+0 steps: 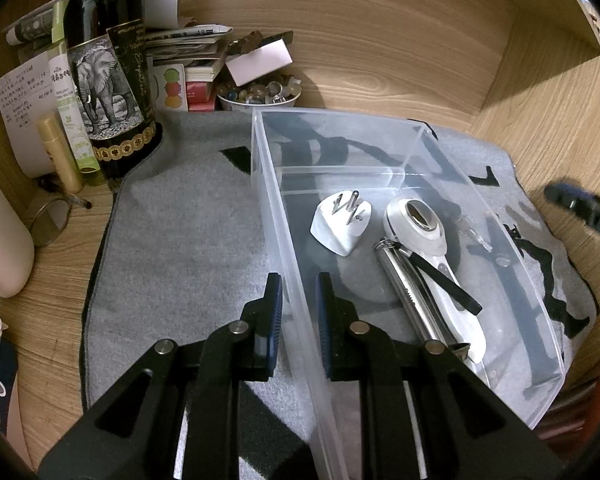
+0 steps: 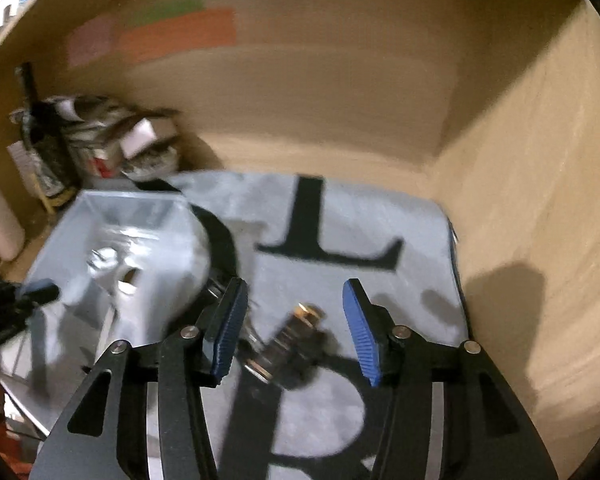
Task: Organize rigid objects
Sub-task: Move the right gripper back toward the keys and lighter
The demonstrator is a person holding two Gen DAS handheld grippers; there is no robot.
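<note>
Bin: clear rectangular plastic bin (image 1: 420, 136), wall clamped by left gripper (image 1: 298, 312).
Contents: white plug adapter (image 1: 340, 224), steel cylinder (image 1: 410, 292).
Right gripper (image 2: 296, 328): parted, empty, above blurred brass-tipped object (image 2: 288, 348).

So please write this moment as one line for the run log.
left gripper: shut on clear bin wall | right gripper: open above small dark metal part on grey mat | in bin: white plug

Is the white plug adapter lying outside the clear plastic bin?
No, the white plug adapter lies inside the clear plastic bin, prongs pointing up.
</note>
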